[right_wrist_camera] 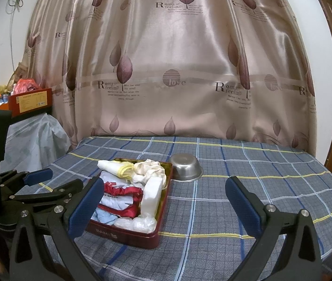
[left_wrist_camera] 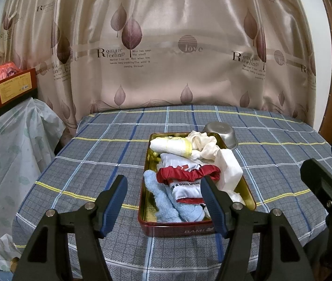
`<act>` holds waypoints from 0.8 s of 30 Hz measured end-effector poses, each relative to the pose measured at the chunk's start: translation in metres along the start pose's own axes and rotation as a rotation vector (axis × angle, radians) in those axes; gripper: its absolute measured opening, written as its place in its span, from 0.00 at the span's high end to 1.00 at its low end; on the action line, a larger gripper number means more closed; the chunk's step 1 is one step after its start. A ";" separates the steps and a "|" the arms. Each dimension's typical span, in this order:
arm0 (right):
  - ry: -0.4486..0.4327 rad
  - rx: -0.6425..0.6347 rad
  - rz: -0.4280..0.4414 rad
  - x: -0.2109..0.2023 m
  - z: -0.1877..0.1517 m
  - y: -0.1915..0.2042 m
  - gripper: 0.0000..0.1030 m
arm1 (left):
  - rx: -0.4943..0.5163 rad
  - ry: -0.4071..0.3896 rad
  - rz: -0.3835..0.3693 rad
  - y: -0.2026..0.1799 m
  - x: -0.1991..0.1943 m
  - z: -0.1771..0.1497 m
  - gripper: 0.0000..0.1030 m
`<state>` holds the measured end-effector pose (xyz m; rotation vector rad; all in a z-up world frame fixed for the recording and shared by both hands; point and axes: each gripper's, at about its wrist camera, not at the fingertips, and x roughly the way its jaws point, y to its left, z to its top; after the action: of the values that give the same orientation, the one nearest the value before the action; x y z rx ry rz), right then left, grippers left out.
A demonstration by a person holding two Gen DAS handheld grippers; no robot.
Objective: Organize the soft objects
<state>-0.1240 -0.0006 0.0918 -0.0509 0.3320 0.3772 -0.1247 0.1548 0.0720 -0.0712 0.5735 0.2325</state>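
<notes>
Dim, warm indoor light, evenly spread; soft sheen on the curtain [left_wrist_camera: 166, 46]. Fisheye bending and dark vignetting mark both views' corners. Focus is sharp.

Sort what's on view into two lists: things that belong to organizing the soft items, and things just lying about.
Belongs to the job:
red tin
blue towel
red scrunchie
white printed cloth
cream scrunchie
rolled white cloth

Lying about:
steel bowl
orange box
curtain

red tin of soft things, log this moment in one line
left gripper: open, empty | right gripper: open, empty | red rectangular metal tin: full of cloths | steel bowl: beside tin
</notes>
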 end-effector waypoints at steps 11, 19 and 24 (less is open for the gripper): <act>0.005 0.006 -0.004 0.001 -0.001 -0.002 0.01 | 0.001 -0.004 0.003 0.000 0.000 0.000 0.35; -0.004 0.018 -0.030 0.000 -0.002 -0.002 0.01 | 0.026 -0.021 -0.004 -0.003 -0.001 -0.001 0.35; -0.019 0.008 -0.049 -0.001 -0.002 -0.001 0.01 | 0.039 -0.032 -0.018 -0.006 -0.001 -0.002 0.35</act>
<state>-0.1256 -0.0023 0.0898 -0.0474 0.3127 0.3276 -0.1254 0.1488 0.0707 -0.0346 0.5455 0.2040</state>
